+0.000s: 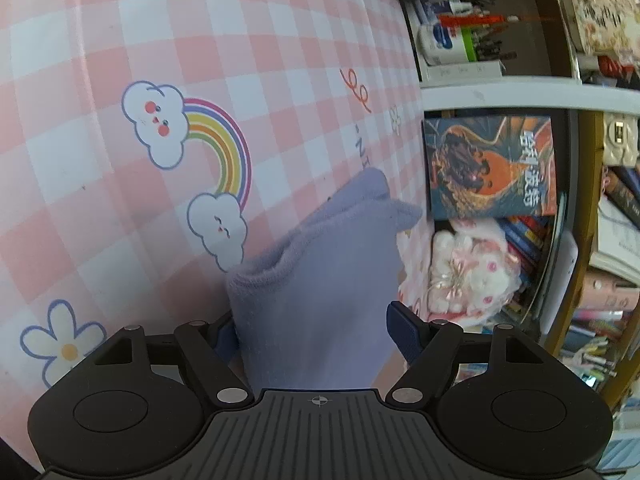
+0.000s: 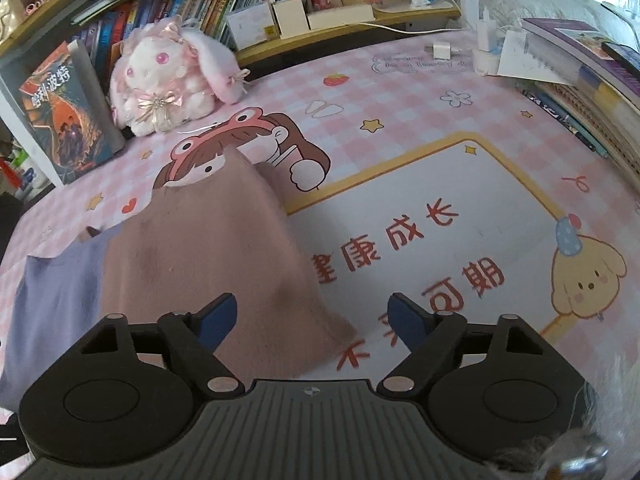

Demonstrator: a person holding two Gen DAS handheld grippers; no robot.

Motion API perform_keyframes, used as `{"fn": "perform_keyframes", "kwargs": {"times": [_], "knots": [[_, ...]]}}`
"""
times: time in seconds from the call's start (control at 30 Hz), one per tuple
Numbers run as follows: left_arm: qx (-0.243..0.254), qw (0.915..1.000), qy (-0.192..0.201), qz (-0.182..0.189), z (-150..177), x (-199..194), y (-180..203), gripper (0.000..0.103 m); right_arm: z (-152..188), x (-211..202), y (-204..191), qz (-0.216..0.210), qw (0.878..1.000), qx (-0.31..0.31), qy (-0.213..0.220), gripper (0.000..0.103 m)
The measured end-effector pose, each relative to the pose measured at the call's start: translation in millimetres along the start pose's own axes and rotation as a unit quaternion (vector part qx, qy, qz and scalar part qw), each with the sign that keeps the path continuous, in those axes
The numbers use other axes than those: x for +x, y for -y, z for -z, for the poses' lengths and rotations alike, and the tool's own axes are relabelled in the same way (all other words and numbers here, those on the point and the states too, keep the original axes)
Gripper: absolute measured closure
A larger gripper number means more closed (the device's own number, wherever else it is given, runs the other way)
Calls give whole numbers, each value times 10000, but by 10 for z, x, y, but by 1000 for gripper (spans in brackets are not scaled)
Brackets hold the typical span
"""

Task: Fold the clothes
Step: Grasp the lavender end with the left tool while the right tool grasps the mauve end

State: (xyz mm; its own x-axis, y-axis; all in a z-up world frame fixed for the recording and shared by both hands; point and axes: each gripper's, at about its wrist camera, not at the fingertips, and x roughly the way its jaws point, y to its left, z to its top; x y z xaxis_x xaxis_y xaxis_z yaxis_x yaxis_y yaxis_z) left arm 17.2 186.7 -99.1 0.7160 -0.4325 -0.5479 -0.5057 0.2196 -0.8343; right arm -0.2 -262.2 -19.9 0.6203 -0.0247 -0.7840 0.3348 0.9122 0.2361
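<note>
While left view shows lavender cloth (image 1: pixel 320 280), right adds pink cloth (image 2: pixel 208 248).

- Soft lilac knitted cloth garment (image 1: pixel 316 280), matt and fuzzy.
- Dusty-pink fleecy cloth garment (image 2: pixel 208 240), matt.
- Smooth pink-checked printed desk mat (image 2: pixel 400 92), slightly glossy.
- Fluffy white-and-pink plush rabbit (image 2: pixel 168 80).

Left gripper (image 1: pixel 316 328): one blue pad is mostly hidden behind the lavender cloth (image 1: pixel 316 304), so grip vs. just straddling can't be told; cloth's lower end is cut off by the gripper body. Right-wrist view: pink cloth (image 2: pixel 208 256) near edge goes under the right gripper (image 2: pixel 312 320), and lavender piece's left side is cut by frame edge. Small text on mat (image 2: pixel 400 184) by charger too tiny to read.
</note>
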Motion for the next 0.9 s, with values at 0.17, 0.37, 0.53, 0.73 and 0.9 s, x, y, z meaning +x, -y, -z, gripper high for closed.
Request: {"fn": "perform_keyframes", "kwargs": {"times": [0.17,0.37,0.53,0.73,0.9], "knots": [[-160,9996,213,63,-31,-55,-64,28,-96,135,-54,-80,9998,-119,-168,36],[-104,9982,586,13,4,-64,-83,47,-156,332,-103,-314,9979,-348,-444,57],[-26,9954,948,-100,83,8,-96,77,-200,446,-61,-779,9931,-590,-649,69],[249,9899,1337,-387,208,63,59,89,-287,526,52,-1383,9829,-886,-837,72],[2198,9641,1488,-26,553,-42,640,90,-368,586,110,-1723,9740,-1110,-963,74]]}}
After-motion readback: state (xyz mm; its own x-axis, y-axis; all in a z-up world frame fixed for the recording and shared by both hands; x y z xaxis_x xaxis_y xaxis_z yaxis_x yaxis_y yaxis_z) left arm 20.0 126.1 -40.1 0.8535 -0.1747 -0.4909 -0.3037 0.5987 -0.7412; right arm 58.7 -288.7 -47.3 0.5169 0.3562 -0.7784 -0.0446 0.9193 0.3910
